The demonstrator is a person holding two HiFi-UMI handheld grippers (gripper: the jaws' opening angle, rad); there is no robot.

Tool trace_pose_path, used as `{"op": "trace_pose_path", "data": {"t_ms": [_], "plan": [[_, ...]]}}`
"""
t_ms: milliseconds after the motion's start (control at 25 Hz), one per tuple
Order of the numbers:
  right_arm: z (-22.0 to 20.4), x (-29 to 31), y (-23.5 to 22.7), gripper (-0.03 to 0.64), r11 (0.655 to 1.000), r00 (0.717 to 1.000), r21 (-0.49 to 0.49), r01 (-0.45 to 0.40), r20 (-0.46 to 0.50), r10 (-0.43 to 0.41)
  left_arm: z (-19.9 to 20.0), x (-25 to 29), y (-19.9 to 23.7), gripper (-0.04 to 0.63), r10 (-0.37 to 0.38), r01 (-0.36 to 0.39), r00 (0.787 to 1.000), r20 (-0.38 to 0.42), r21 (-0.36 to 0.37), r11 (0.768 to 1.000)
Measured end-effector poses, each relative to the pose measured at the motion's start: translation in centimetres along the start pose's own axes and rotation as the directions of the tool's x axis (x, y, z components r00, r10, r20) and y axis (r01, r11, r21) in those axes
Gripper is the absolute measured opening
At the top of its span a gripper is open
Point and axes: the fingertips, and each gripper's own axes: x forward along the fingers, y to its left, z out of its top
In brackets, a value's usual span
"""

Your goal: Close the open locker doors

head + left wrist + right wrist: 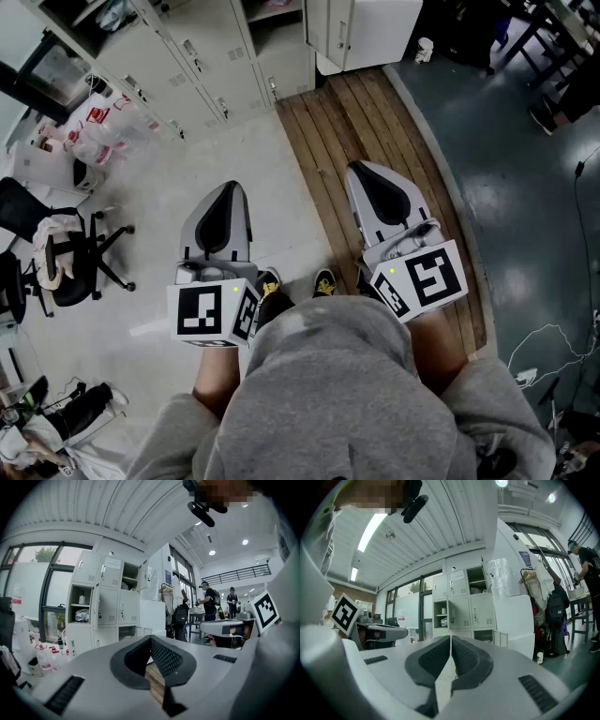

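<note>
A bank of grey lockers (192, 58) stands ahead of me on the floor. In the left gripper view the lockers (105, 604) have an open left compartment with a door (96, 613) swung out, an open upper one (131, 578) and an open bottom one. The right gripper view shows the same lockers (464, 605), with a low door (504, 638) ajar. My left gripper (232, 186) and right gripper (359, 167) are held side by side at waist height, well short of the lockers. Both are shut with nothing in them; their tips meet (151, 638) (450, 637).
A black office chair (58, 264) and plastic bags (98, 131) sit to the left. A wooden plank strip (375, 122) runs toward a white cabinet (367, 28). A white cup (425, 49) stands beside it. People (206, 603) stand at tables on the right. Cables (553, 345) lie there.
</note>
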Motion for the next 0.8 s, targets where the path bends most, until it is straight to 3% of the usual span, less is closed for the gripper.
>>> {"op": "trace_pose_path", "data": {"t_ms": [800], "plan": [[0.5, 0.8, -4.4, 0.029, 0.998, 1.0, 0.068, -0.003, 0.024, 0.002, 1.4, 3.3, -2.6, 0.009, -0.023, 0.023, 1.0, -0.004, 0.005, 1.0]]}}
